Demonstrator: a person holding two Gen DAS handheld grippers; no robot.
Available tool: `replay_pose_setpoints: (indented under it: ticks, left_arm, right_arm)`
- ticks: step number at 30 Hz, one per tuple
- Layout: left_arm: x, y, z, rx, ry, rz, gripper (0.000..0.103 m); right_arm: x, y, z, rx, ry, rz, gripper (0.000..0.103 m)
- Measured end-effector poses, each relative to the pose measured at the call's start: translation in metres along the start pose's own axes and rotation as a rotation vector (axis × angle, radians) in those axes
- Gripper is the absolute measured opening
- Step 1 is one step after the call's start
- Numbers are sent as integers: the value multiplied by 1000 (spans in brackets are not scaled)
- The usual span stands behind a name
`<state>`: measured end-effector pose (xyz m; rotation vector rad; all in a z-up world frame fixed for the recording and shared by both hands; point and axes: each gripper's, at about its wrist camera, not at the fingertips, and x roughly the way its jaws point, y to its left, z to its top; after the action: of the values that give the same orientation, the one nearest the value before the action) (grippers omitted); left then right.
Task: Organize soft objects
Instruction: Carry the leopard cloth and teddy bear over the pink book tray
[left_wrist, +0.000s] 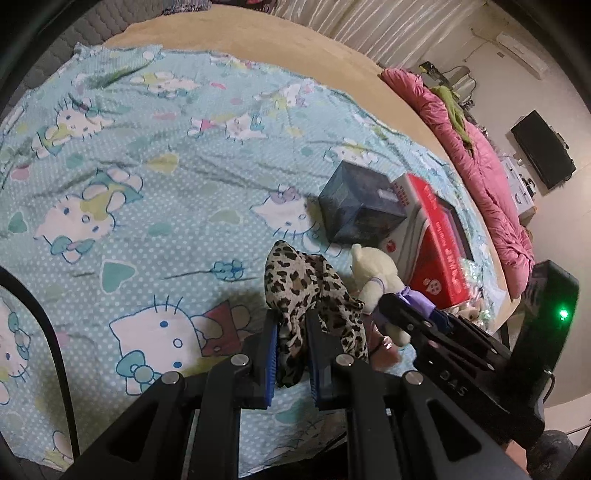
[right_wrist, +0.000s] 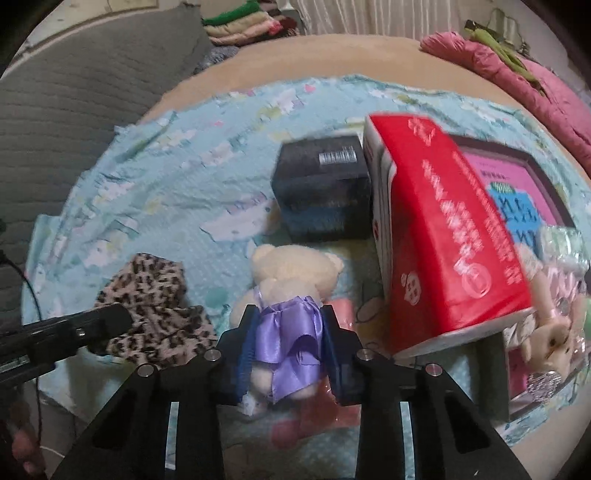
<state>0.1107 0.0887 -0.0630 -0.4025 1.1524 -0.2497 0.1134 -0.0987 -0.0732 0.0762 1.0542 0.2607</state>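
Left gripper (left_wrist: 291, 354), low centre of the left wrist view: fingers (left_wrist: 271, 354) pinched tight on a leopard-print cloth (left_wrist: 314, 291), bunched and rising between the blue pads. Risk here: thin, slippery fabric held by one fold only, so likely to slide out or unfurl and drag across the Hello Kitty bedsheet (left_wrist: 147, 192) on any lift.

Right gripper (right_wrist: 286, 350), low centre of the right wrist view: fingers (right_wrist: 243, 354) either side of a cream teddy bear (right_wrist: 291, 273) in a purple satin dress (right_wrist: 288, 336), flanking the skirt and lower body. Cannot tell for certain whether the pads press the plush itself or only the dress. Judged risk: grip on satin alone, then dress slipping or bear swinging head-down and dropping back on the bed.

Close by, right of the bear: tilted red box (right_wrist: 454, 236), propped against a pink tray-like box (right_wrist: 517, 177), with a dark box (right_wrist: 321, 192) above centre. Risk of a nudge toppling the red box onto the bear. Small plush bunny (right_wrist: 546, 339) at right edge, near that same box.

Both grippers near each other; crossing paths could tangle cloth with bear.
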Motion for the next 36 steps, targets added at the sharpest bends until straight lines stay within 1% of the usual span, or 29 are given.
replay_pose_setpoints:
  ticks: [4, 9, 13, 17, 26, 30, 36]
  left_arm:
    - [-21, -13, 5, 14, -45, 5, 14]
    - [-50, -40, 12, 56, -106, 8, 14]
    - [-68, -69, 17, 94, -142, 2, 14]
    - [-79, -103, 18, 138, -167, -14, 14]
    - [-79, -178, 16, 252, -173, -21, 14]
    - [-74, -211, 13, 303, -166, -26, 14]
    - [-67, -247, 8, 366, -154, -31, 14]
  right_arm:
    - [-28, 0, 8, -4, -54, 44, 33]
    - [-66, -8, 20, -2, -133, 60, 33]
    - [-98, -20, 30, 6, -184, 65, 33]
    - [-127, -42, 34, 31, -221, 68, 33]
    - [-177, -97, 28, 146, -297, 74, 33]
    - [-193, -121, 25, 193, -329, 59, 33]
    - [-211, -160, 20, 256, -362, 25, 33]
